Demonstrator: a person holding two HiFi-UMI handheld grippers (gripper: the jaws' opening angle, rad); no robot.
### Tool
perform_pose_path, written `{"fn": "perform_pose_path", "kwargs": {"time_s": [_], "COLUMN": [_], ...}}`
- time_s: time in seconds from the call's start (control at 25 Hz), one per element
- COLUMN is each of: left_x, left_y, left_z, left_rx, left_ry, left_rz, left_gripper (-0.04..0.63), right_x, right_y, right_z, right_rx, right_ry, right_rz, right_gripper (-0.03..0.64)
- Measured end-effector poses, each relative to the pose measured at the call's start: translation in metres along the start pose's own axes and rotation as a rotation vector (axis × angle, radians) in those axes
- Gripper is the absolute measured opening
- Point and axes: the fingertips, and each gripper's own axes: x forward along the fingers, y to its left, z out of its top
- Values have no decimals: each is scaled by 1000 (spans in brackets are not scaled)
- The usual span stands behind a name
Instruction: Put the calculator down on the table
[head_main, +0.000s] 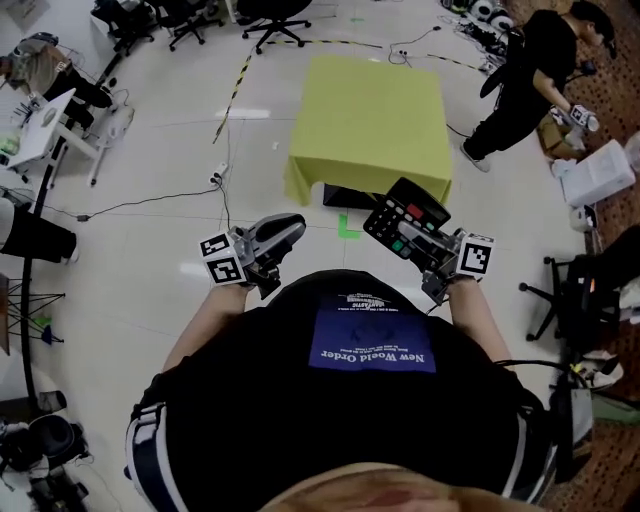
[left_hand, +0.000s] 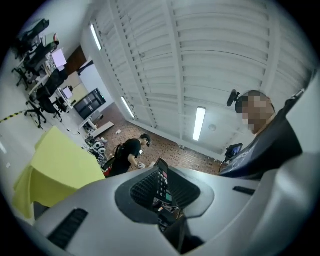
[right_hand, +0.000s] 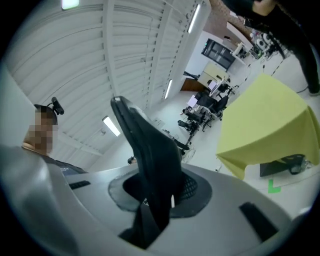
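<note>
The calculator (head_main: 400, 215) sits in the right gripper (head_main: 420, 245), just before the table (head_main: 370, 120). The left gripper (head_main: 288, 226) is before the table's left corner. A person (head_main: 530, 80) stands right of the table, and chairs (head_main: 270, 15) are behind it.

The black calculator (head_main: 405, 222) is showing red and green keys, the table (head_main: 370, 120) is wearing yellow-green cloth, and the 2 cubes (head_main: 224, 258) (head_main: 476, 255) are flashing black-and-white squares.
</note>
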Motion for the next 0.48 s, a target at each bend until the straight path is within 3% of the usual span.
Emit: {"fn": "perform_pose_path", "kwargs": {"time_s": [0.28, 0.48], "left_x": [81, 108], "left_y": [45, 82], "left_z": [27, 41], "left_rx": [41, 30], "left_ry": [-76, -60], "left_rz": [70, 96], "left_gripper": [60, 60], "right_x": [-10, 8], "right_y": [-60, -93], "right_z": [91, 125], "right_rx": [-45, -5], "right_ry": [80, 86], "right_rz": [62, 100], "right_gripper": [72, 72]}}
